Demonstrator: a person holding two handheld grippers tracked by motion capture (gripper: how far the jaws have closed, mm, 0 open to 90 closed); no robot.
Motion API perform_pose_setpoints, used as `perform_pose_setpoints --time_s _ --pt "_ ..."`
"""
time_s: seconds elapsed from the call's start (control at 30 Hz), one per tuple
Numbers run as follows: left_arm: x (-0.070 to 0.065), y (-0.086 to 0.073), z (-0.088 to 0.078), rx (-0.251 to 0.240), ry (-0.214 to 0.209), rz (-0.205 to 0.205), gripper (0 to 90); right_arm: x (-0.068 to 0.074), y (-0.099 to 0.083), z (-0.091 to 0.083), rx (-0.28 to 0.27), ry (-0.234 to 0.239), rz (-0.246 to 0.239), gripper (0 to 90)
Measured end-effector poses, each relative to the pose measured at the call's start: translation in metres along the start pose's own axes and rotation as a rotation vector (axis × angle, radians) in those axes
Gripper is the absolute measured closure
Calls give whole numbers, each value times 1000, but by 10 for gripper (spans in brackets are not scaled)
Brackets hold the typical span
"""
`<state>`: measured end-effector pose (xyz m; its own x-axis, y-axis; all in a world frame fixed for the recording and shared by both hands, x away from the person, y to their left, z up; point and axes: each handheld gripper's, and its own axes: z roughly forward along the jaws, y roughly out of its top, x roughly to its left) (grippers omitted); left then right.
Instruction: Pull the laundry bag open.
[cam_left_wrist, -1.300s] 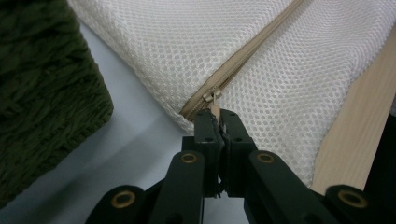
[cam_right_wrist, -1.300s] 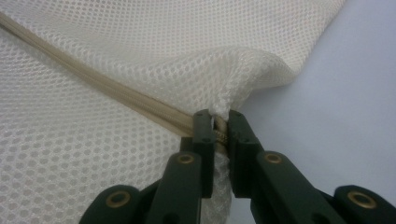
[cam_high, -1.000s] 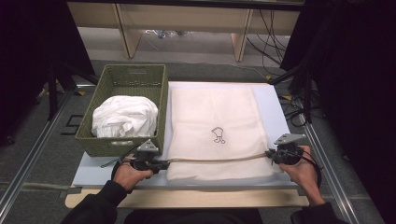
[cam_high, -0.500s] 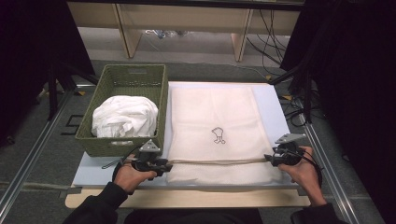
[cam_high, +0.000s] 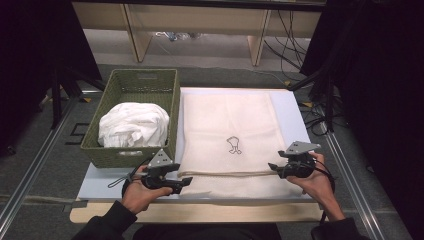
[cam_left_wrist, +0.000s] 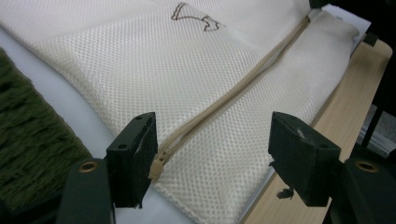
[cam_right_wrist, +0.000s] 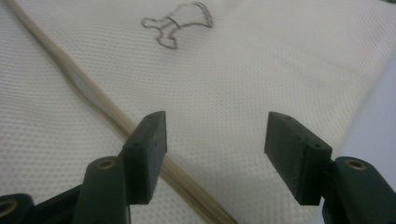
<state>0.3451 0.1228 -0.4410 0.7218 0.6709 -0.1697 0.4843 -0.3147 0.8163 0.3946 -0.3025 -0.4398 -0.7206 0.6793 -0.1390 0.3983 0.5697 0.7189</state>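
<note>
We see the left gripper (cam_high: 186, 182) at the near left corner of the white board (cam_high: 292, 107), its jaws standing apart with nothing clamped between them; they have just been opening. In the left gripper view the zipper pull (cam_left_wrist: 158, 165) lies just beside the left jaw's pad, and we cannot tell whether the two touch.

The right gripper (cam_high: 272, 166) sits at the near right edge of the board, its jaws also spread wide and gripping nothing, having just opened as well. In the right gripper view the tan zipper (cam_right_wrist: 100, 109) passes under the left jaw, while the mesh between the jaws lies flat and free.

The cream mesh laundry bag (cam_high: 227, 120) lies spread flat across the middle of the board, its zipper running along the near side from one gripper to the other.

From the high view we take in the green woven basket (cam_high: 140, 82) on the far left edge of the board, holding a bundle of white cloth (cam_high: 132, 125), just beside the bag. The gripper views add the mesh weave, the zipper teeth and the small outline emblem (cam_right_wrist: 177, 25) in fine detail, and the wooden tabletop (cam_left_wrist: 345, 88) beneath the board's near edge.
</note>
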Motion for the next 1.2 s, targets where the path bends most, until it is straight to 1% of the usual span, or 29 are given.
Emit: perform_pose_setpoints --time_s 0.03,0.1,0.13,0.17,0.2,0.23,0.27,0.3,0.33,0.37,0.4,0.43,0.47,0.5,0.57,0.6,0.67,0.7,0.77,0.8,0.9,0.93,1.0,1.03,1.07,1.1,1.13,1.17,1.2 --pt "0 0 -1 -12 -2 -5 311 2 2 2 -12 19 -28 387" --pt "-1 1 -3 -19 1 -11 302 11 6 5 -16 39 -42 372" --pt "-1 1 -3 -20 -1 -12 298 12 9 8 -22 55 -67 370" --pt "-2 1 -4 -25 -4 -17 296 15 11 10 -25 67 -82 368" --pt "-2 1 -4 -24 1 -11 296 18 13 12 -27 77 -104 365" --pt "-3 1 -4 -24 -1 -13 293 21 14 14 -21 91 -104 364" --pt "-4 1 -5 -27 -1 -13 292 26 15 16 -10 94 -83 363" --pt "-4 1 -5 -25 -7 -13 292 26 17 20 -9 101 -123 360" --pt "-4 1 -5 -25 -9 -11 292 27 19 23 1 104 -140 357" --pt "-4 2 -5 -21 -15 -7 290 30 19 25 15 109 -136 357" --pt "-4 2 -5 -23 -14 -5 289 33 20 29 6 102 -128 355" --pt "-4 2 -5 -27 -13 -9 285 34 21 32 18 108 -146 354" --pt "-4 3 -5 -28 -7 -15 281 37 22 35 24 109 -146 353" --pt "-4 3 -4 -29 -11 -14 280 38 23 38 33 109 -162 348" --pt "-4 4 -5 -28 -12 -10 277 40 24 40 41 108 -166 346" --pt "-4 5 -5 -34 -12 -8 277 44 26 45 49 117 -184 343" --pt "-3 5 -6 -37 -13 -12 275 48 28 50 58 120 -196 342" --pt "-3 5 -6 -36 -12 -14 274 49 29 52 74 123 -211 339" --pt "-3 4 -5 -29 -13 -12 271 53 30 57 80 122 -222 338" --pt "-2 4 -4 -27 -15 -11 268 54 31 58 88 126 -219 337" --pt "-3 4 -3 -21 -17 -15 267 55 32 62 84 126 -237 336" --pt "-3 4 -3 -19 -22 -12 267 55 32 62 103 134 -216 337" --pt "-3 4 -2 -14 -19 -9 267 56 32 64 113 127 -223 337" --pt "-3 4 -2 -14 -19 -9 267 56 32 65 115 128 -222 337" --pt "-4 4 -2 -15 -21 -6 266 56 33 66 115 119 -229 337" --pt "-4 4 -2 -27 -25 -14 266 56 33 66 112 123 -226 337" --pt "-4 5 -3 -18 -27 -8 265 57 33 67 108 123 -233 336" --pt "-4 4 -3 -19 -25 -8 264 57 34 67 111 127 -232 335" --pt "-4 4 -3 -20 -22 -6 264 57 34 67 114 122 -237 333"
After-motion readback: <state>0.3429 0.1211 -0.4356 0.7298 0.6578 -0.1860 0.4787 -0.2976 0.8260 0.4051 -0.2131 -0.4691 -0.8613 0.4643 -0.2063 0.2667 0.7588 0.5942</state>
